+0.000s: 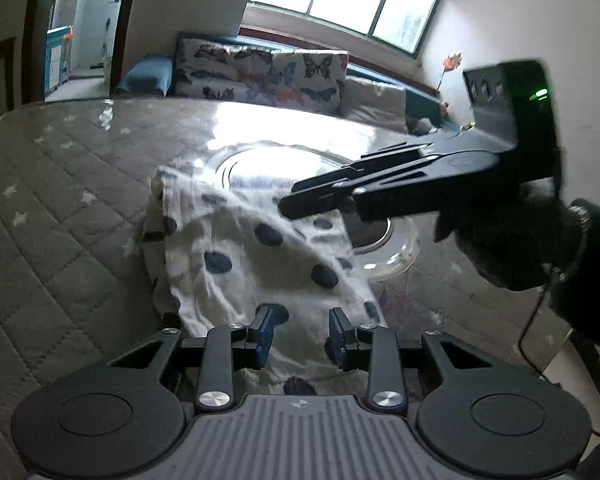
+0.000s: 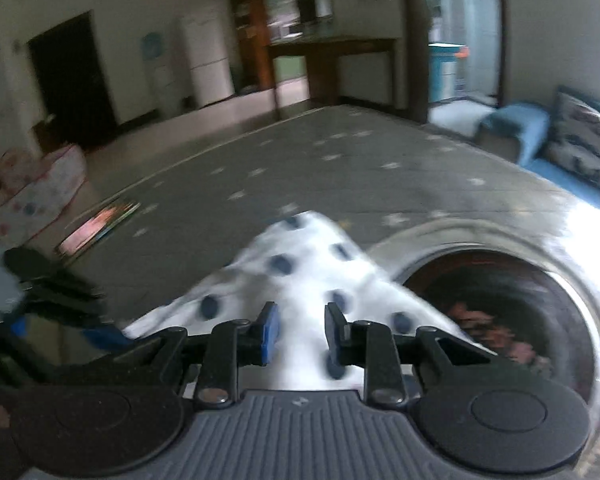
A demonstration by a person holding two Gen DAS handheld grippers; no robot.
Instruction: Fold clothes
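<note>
A white garment with dark blue polka dots (image 1: 252,264) lies crumpled on the table, partly over a round glass turntable (image 1: 400,252). My left gripper (image 1: 302,334) hovers open just above the garment's near end, nothing between its blue pads. My right gripper (image 1: 288,204) reaches in from the right above the garment's far edge, held by a dark gloved hand (image 1: 520,248). The right wrist view is blurred: there my right gripper (image 2: 300,332) stands open over the spotted garment (image 2: 312,268). The left gripper (image 2: 48,276) shows dimly at the left.
The table (image 1: 60,208) carries a grey quilted cover with white stars under a glossy sheet. The turntable (image 2: 420,236) sits mid-table. A sofa with butterfly cushions (image 1: 260,76) stands behind. A flat colourful item (image 2: 100,228) lies near the table's far edge.
</note>
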